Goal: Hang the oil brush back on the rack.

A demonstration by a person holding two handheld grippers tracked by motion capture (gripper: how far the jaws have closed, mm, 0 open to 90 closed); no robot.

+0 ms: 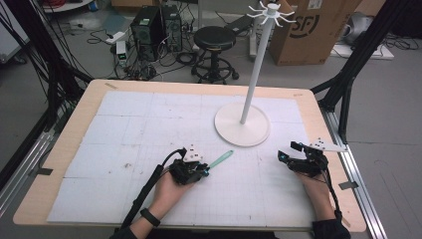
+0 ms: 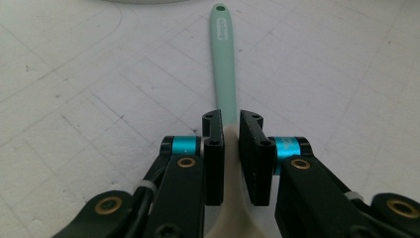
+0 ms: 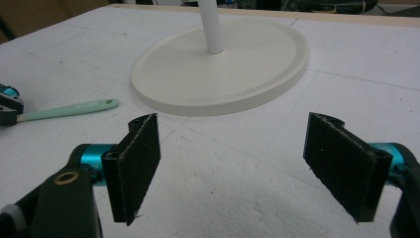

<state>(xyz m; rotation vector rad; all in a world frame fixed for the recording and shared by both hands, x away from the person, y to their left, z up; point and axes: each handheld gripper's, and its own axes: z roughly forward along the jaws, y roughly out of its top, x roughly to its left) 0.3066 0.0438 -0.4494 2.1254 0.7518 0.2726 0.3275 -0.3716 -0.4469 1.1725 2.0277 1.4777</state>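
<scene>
Over the worktop, high view: we saw the worktop point(image 1: 124, 124) covered by a white gridded mat, with a white hook stand point(image 1: 242, 124) right of centre, its pole rising to a crown of hooks.
Left tool, high view: our left tool point(image 1: 201, 169) lay low on the mat, near the front, with a mint-handled spoon point(image 1: 220, 159) reaching out from it toward the stand's base.
Right tool, high view: our right tool point(image 1: 286, 154) rested by the right edge, well apart from the spoon.
Left gripper view, grip: the jaws stood nearly closed, pinching the spoon point(image 2: 224, 74) at its neck, where the mint handle meets the cream part.
Left gripper view, spoon: the handle ran straight ahead along the mat, its hanging hole at the far tip; we could not tell whether it touched the mat.
Right gripper view, state: the right tool point(image 3: 233, 168) stood wide apart with nothing between the pads.
Right gripper view, surroundings: the stand's round base point(image 3: 223, 69) lay ahead and the spoon handle point(image 3: 74, 109) showed at left.
Handling, our judgement: the spoon looked light and fairly stiff, possibly smooth enough to swivel in a narrow pinch.
Hold, our judgement: gripping at the neck suited it, leaving the holed end free.
</scene>
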